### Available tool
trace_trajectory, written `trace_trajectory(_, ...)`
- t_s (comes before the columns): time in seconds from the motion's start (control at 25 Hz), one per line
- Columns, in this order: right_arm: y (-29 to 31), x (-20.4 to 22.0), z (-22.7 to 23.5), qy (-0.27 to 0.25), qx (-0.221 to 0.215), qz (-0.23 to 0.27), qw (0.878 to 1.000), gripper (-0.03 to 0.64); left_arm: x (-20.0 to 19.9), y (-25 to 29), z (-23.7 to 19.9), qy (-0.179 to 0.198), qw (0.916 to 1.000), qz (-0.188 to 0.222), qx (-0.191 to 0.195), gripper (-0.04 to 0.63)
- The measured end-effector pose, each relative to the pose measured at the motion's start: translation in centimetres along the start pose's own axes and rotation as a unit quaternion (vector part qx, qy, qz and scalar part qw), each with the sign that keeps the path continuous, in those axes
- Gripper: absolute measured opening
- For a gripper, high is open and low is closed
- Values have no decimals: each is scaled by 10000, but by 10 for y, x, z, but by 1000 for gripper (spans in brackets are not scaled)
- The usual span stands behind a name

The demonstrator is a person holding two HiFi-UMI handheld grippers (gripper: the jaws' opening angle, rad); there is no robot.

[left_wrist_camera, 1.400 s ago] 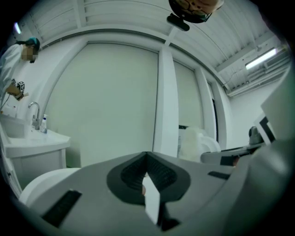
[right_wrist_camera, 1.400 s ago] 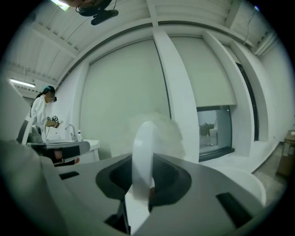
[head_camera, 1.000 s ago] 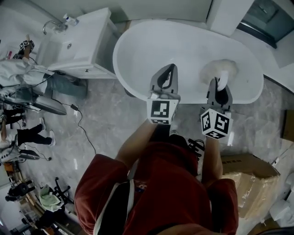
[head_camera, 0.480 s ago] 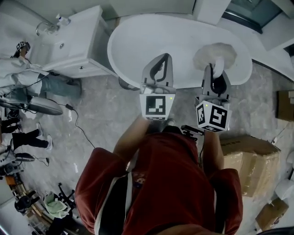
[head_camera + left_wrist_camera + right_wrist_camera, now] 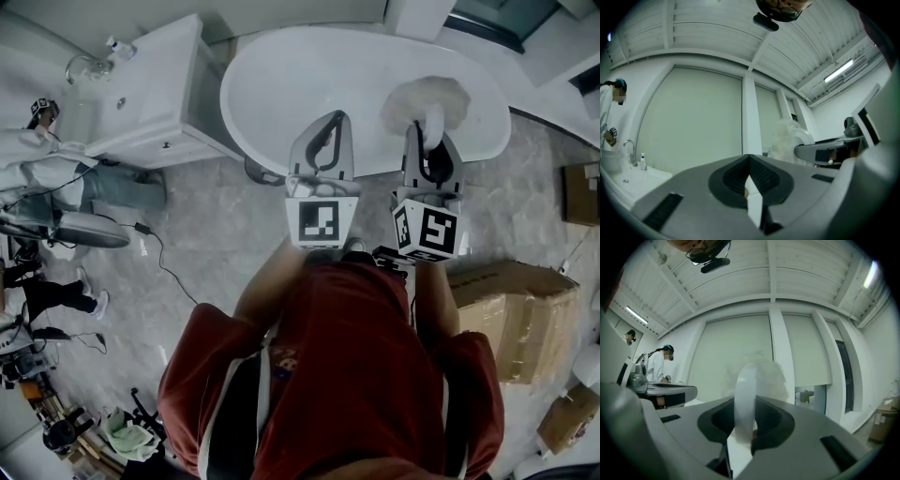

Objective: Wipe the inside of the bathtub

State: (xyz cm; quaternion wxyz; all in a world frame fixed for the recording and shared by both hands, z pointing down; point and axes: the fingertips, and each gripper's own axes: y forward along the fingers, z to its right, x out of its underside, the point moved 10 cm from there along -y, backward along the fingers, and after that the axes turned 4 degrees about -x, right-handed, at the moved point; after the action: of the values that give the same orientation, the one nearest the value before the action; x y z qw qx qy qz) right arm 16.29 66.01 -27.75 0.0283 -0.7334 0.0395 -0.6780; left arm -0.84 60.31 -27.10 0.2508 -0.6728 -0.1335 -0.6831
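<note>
Head view: R tongs (image 5: 428, 133) clamped on handle of fluffy duster (image 5: 424, 94) over bathtub (image 5: 281, 75); L tongs (image 5: 325, 127) together.

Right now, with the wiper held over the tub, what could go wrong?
1. The right gripper grips the fluffy wiper only by its thin white handle. Pressing it against the bathtub might twist it or pull it loose.
2. The cardboard box lies close on the person's right and a cable runs across the floor on the left. Either could catch a foot during a step along the tub.
</note>
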Motion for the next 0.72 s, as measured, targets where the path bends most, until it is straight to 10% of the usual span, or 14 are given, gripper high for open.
trace_trajectory(0.72, 4, -2, -12, 18, 50, 17, 10000, 89, -14, -8, -13, 18, 9994, 227, 260, 15)
